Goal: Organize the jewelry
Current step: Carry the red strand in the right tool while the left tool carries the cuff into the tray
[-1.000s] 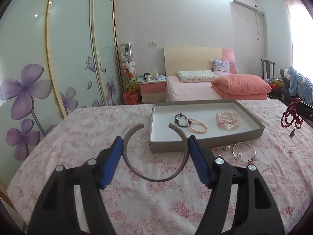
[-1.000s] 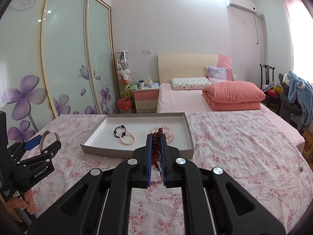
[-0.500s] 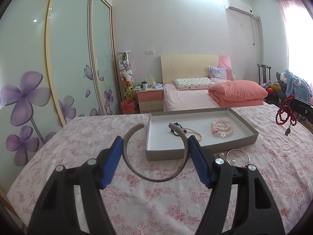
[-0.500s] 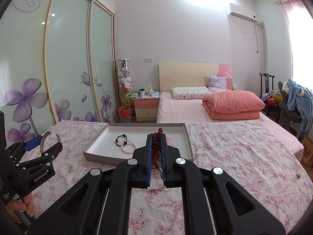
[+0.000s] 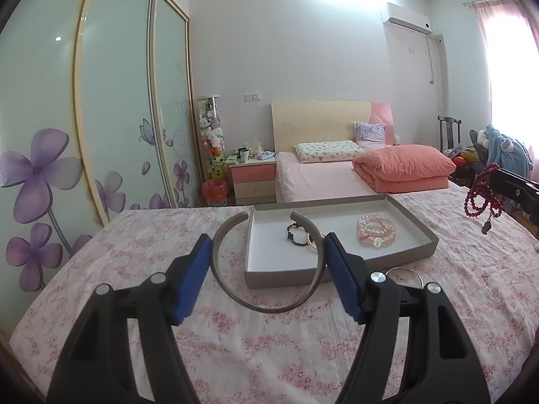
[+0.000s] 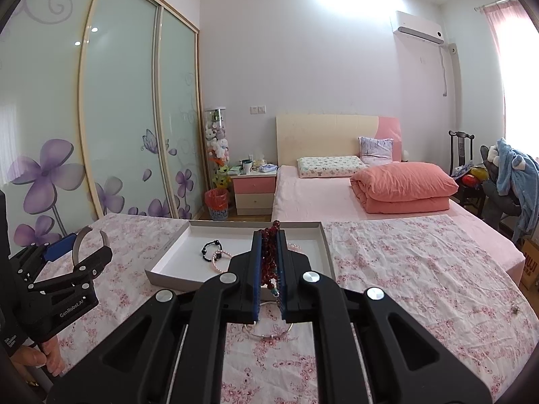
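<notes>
In tray: three bracelets (one black); left hand-held gripper clamps cuff, right red beads.

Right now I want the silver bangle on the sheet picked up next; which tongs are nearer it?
Right. Right tongs hang just above the silver bangle; left tongs sit off to its left.

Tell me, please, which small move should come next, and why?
Probably carry the left tongs forward over the grey tray and lower the open metal bangle they clamp. The tray already holds bracelets, while the right tongs grip the red bead string off to its side.
</notes>
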Tool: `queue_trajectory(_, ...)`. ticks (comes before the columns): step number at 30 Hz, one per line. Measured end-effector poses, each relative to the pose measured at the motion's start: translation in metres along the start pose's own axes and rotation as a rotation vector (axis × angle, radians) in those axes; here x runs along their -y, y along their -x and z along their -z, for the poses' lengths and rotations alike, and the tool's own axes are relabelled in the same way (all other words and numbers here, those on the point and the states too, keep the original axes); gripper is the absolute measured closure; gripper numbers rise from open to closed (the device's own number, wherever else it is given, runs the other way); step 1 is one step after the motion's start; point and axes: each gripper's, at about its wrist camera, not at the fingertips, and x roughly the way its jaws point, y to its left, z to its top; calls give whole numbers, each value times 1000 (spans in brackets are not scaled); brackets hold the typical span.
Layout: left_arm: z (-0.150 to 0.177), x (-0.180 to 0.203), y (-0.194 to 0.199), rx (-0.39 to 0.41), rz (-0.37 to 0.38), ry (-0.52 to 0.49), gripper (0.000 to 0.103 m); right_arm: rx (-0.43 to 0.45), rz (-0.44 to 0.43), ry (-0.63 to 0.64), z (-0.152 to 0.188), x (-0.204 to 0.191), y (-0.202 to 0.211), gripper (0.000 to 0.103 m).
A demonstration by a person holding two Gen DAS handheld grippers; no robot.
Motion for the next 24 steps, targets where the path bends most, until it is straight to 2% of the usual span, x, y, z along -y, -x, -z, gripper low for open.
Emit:
queue_trajectory(10, -10, -1, -27, -11, 35, 11, 37, -19, -16, -21, -11, 1, -33, 94)
queue_trajectory(19, -27, 2, -98, -78, 59, 27, 37, -111, -45, -76, -23, 5, -112, 94)
queue_trajectory(24, -29, 10, -137, -124, 80, 19, 37, -184, -51, -85, -18, 7, -156, 94)
